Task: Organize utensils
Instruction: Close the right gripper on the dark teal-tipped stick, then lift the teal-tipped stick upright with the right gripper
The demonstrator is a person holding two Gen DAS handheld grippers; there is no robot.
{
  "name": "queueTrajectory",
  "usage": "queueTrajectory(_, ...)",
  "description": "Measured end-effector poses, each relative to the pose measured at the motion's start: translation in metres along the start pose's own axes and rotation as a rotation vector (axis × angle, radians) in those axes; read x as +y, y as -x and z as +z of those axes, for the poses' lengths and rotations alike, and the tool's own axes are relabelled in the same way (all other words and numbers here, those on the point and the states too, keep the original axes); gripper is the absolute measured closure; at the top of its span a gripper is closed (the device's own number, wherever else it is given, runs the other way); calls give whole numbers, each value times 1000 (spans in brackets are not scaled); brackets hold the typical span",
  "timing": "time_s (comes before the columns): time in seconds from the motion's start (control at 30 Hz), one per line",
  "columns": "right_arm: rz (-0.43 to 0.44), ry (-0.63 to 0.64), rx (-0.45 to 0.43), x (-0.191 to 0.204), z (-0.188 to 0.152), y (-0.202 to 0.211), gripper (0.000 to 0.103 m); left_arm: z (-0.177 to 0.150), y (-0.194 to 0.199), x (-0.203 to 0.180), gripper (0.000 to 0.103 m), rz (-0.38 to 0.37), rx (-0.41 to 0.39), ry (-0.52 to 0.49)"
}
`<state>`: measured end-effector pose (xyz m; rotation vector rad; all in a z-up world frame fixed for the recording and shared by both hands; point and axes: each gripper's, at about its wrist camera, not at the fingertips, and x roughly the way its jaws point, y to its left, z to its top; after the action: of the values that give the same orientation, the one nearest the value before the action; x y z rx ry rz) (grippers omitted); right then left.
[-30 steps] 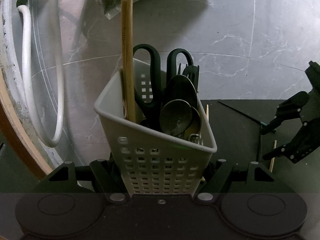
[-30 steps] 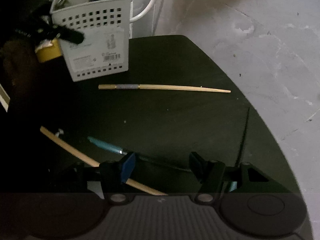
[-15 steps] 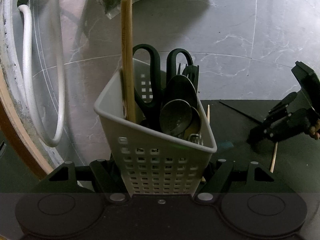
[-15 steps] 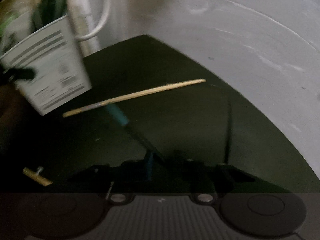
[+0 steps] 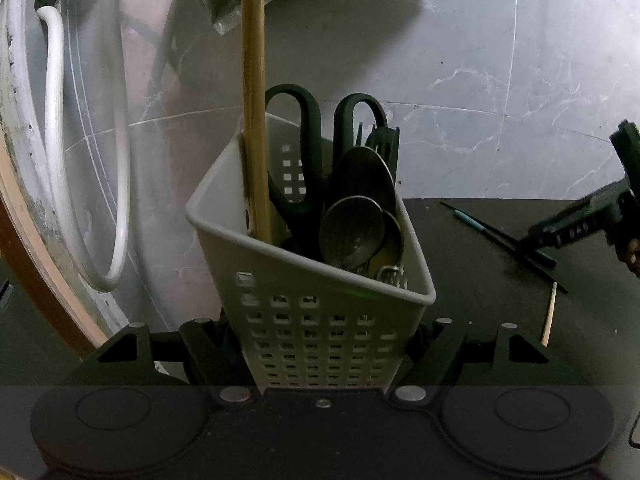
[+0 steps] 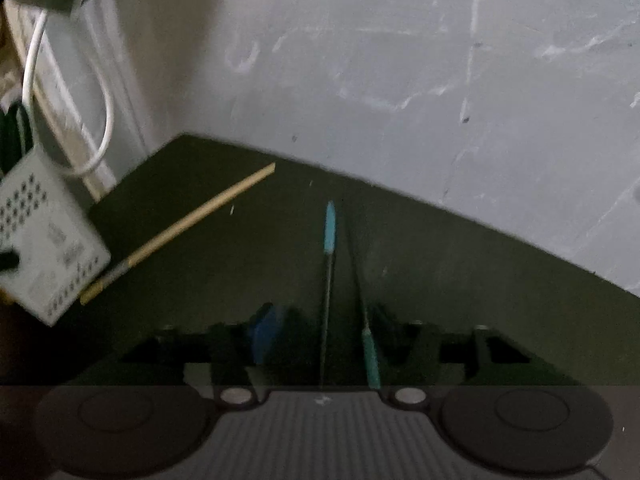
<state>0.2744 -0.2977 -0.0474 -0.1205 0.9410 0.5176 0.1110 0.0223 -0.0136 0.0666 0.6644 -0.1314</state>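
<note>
White perforated plastic caddy (image 5: 320, 320) clamped at its lower walls between the fingers of the left gripper (image 5: 320, 360), tilted, one corner toward the lens. Inside, upright: a tall wooden stick (image 5: 254, 120) at the left wall, black-handled scissors (image 5: 308, 152) behind, dark metal spoons (image 5: 352, 232) and a black fork (image 5: 386, 140) crowded to the right. Beyond, grey marble-look floor (image 5: 480, 80) and a looped white hose (image 5: 56, 160) at left.

On the dark mat (image 6: 460, 260), seen from the right wrist in blurred, dim light: two thin black chopsticks with teal ends, lying nearly parallel inside the span of the right gripper (image 6: 320, 344). One chopstick (image 6: 328, 280) running straight up the middle, teal tip (image 6: 329, 228) well ahead of the fingers; the other chopstick (image 6: 370, 356) just beside the right finger, teal end near the camera. Jaws opening, pads clear of both sticks. A bamboo chopstick (image 6: 180, 232) slanting off to the left, apart from the fingers, its lower end close to the caddy.
</note>
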Motion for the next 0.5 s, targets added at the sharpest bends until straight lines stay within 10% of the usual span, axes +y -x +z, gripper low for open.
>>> queueTrajectory(0.37,-40,-21,54,-5,7,-24,49,0,0,1,27,0,-1,-1)
queueTrajectory(0.5,-64,3,35,2,5,-25,75,0,0,1,27,0,0,-1)
